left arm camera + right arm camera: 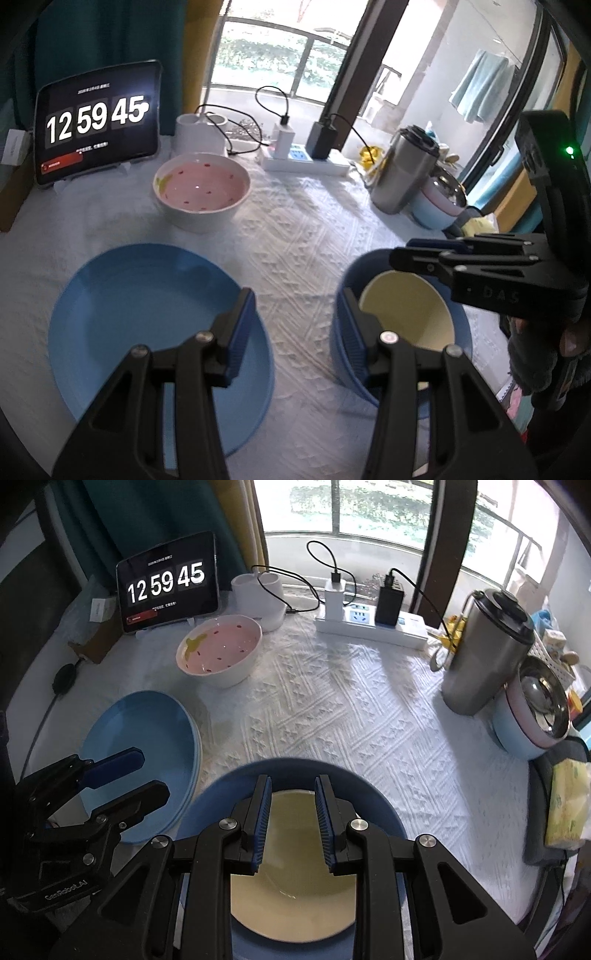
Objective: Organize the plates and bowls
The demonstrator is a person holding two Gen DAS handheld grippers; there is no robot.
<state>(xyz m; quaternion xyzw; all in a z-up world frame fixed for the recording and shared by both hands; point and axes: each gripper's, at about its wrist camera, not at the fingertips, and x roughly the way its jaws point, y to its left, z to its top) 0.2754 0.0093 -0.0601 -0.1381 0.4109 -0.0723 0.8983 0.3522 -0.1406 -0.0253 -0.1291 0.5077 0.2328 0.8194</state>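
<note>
A cream bowl (pixel 406 314) sits nested inside a blue bowl (pixel 341 332) on the white tablecloth; both also show in the right wrist view, cream bowl (pixel 295 897) and blue bowl (pixel 369 794). My right gripper (pixel 291 819) hovers just above the cream bowl, jaws partly open and empty. A blue plate (pixel 147 314) lies at the left, also in the right wrist view (pixel 147 734). My left gripper (pixel 299 332) is open and empty, between the plate and the blue bowl. A pink-lined white bowl (pixel 201 190) stands farther back.
A tablet clock (pixel 98 122) stands at the back left. A white holder (pixel 201 134), a power strip with chargers (pixel 306 160), a steel tumbler (pixel 402 171) and a steel-lined pot (pixel 535 712) line the back and right. A yellow packet (pixel 567 805) lies at the right edge.
</note>
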